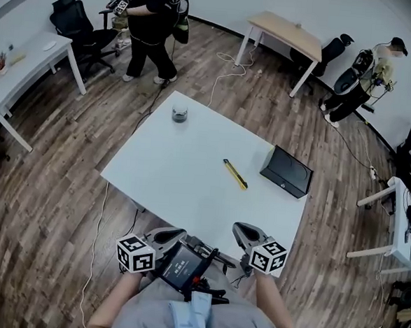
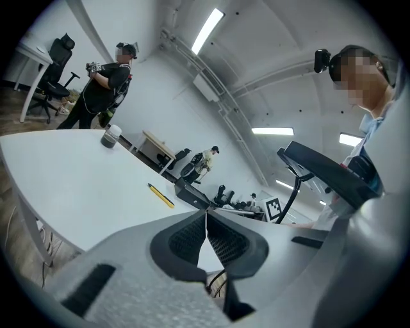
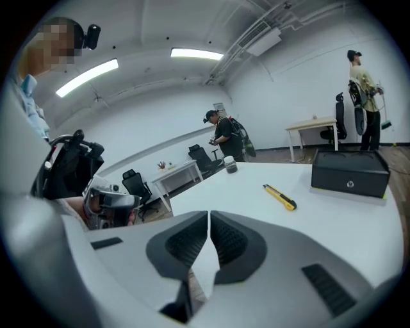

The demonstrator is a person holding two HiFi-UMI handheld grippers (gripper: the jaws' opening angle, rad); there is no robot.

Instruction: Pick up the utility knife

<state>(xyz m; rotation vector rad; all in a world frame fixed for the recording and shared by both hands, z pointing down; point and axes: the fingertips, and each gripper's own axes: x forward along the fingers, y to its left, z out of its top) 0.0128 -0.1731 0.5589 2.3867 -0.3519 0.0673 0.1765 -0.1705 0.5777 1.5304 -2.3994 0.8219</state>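
L gripper [image 2: 206, 224] is seen clenched, pads tip to tip w/ nothing btwn them. R gripper [image 3: 209, 227] is likewise pressed together and empty. Both are held low at the near edge of the table [image 1: 155, 184], over the person's lap, w/ a black device [image 1: 179, 266] btwn them. Nothing on the top is touched.

Further out, the utility knife [image 1: 235, 174], yellow, is found lying flat on the white top, approx. mid-table, well apart from both grippers and nearer the R side. A black box [image 1: 287, 171] is set near it to the R; a small jar [image 1: 179, 113] stands at the far edge.

Step judged: approach not yet begun, nothing grasped. Next move, prob.: R gripper to be opened, carried fwd over the knife, jaws lined up across its narrow body, lowered to the top and closed. A low, square approach is called for, since the handle lies thin and flat; the box is to be kept clear of.
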